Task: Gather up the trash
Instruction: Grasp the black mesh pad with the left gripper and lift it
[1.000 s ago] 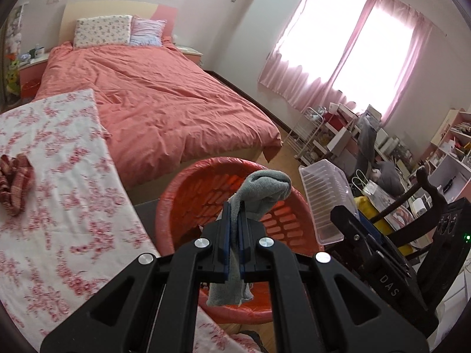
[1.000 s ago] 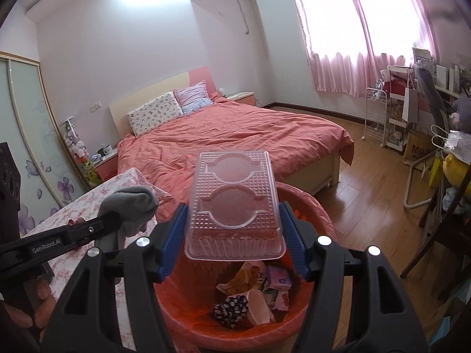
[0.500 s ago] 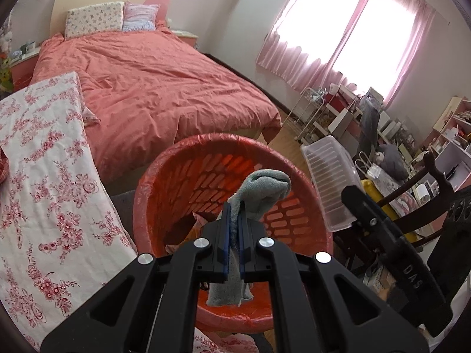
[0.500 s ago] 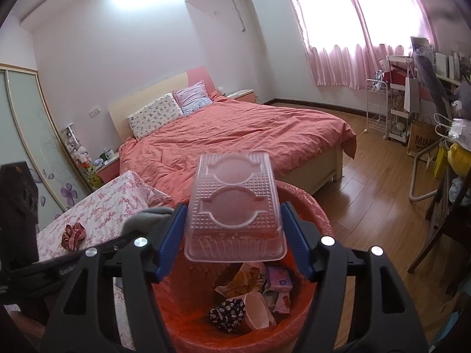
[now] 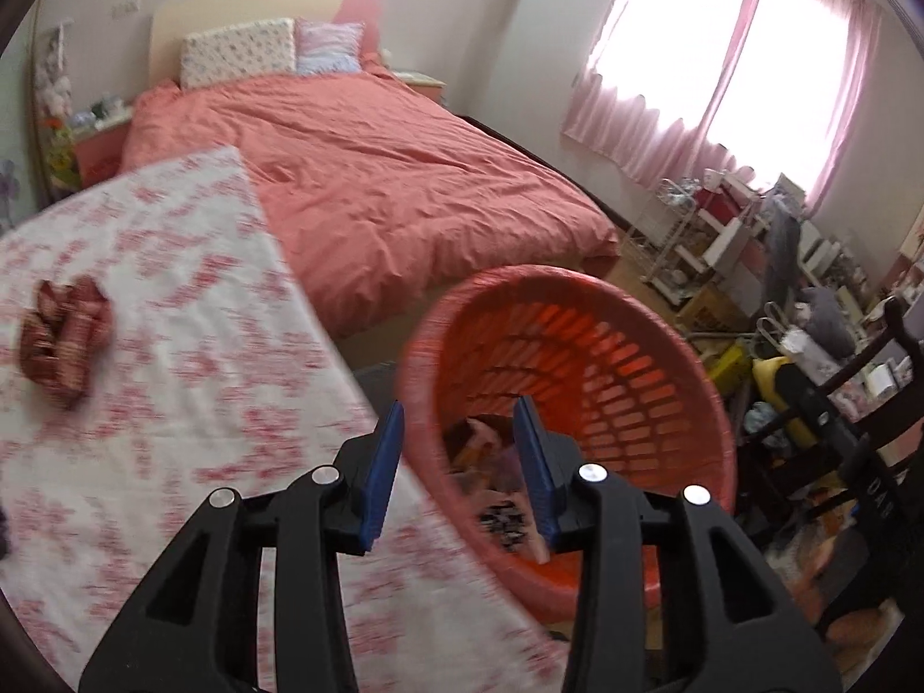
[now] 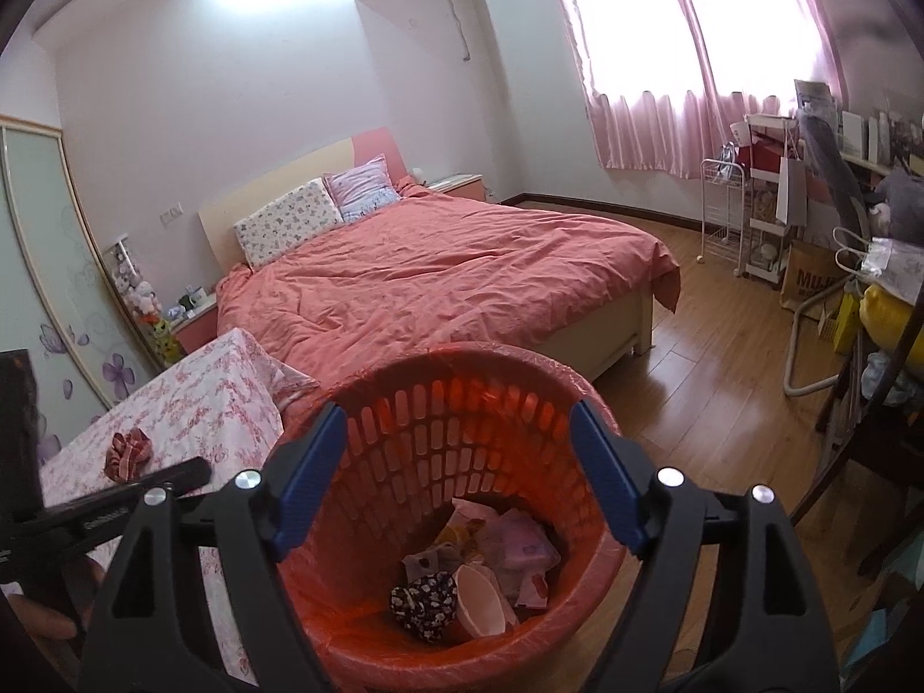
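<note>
A red slatted basket (image 5: 606,364) stands beside the floral-clothed table (image 5: 173,416). Above its near rim my left gripper (image 5: 459,453) hangs with its jaws opening and nothing between them. In the right wrist view my right gripper (image 6: 459,462) is over the basket (image 6: 462,355), its jaws also opening and empty. Wrappers (image 6: 520,543), a pink cup (image 6: 482,600) and a dark flowered cloth (image 6: 424,600) lie at the bottom. A red scrunchie (image 5: 63,341) rests on the table. No grey sock or clear plastic box shows in either view.
A bed with a coral cover (image 6: 439,277) fills the space behind the basket. Cluttered shelves and a rack (image 6: 768,213) line the right wall, with a dark chair (image 5: 854,404) close on the right. Bare wooden floor (image 6: 710,381) lies between bed and shelves.
My left gripper opened and the grey sock is gone from it; its view swung left toward the table. My right gripper opened wider and the clear plastic box has left its jaws.
</note>
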A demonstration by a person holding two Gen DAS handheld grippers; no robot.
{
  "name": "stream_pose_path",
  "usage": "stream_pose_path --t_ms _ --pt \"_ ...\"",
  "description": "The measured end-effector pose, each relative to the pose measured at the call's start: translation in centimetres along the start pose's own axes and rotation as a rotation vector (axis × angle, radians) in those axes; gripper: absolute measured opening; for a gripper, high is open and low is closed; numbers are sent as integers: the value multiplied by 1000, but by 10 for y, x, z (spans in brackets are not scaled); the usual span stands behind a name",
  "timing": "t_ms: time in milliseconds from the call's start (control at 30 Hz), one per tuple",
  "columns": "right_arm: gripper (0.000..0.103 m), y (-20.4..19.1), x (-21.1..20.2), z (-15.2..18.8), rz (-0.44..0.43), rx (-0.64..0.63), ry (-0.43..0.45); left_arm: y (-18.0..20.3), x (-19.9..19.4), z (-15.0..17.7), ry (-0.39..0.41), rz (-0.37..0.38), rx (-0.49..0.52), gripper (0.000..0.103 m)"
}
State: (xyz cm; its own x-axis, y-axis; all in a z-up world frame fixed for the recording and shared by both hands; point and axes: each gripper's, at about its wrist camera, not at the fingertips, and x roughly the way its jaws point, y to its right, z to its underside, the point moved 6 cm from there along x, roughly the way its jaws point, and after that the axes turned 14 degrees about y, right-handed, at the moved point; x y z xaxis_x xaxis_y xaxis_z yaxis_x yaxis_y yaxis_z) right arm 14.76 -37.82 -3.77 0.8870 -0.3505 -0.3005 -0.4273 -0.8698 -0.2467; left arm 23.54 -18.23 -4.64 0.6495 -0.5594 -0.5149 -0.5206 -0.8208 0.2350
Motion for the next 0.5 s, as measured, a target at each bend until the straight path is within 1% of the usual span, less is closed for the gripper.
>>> stream_pose_path --t_ms 100,200,400,500 --pt "78 -13 -3 1 -10 -33 -2 -20 -14 2 11 -63 28 40" --pt "78 -29 -6 4 -36 -60 -11 -44 -30 7 15 -119 24 42" --pt "78 -71 -14 10 -103 -110 -29 -115 -70 13 23 -253 -29 44" --pt "78 -94 -19 13 -140 -131 -38 -164 -96 16 40 -351 -74 48"
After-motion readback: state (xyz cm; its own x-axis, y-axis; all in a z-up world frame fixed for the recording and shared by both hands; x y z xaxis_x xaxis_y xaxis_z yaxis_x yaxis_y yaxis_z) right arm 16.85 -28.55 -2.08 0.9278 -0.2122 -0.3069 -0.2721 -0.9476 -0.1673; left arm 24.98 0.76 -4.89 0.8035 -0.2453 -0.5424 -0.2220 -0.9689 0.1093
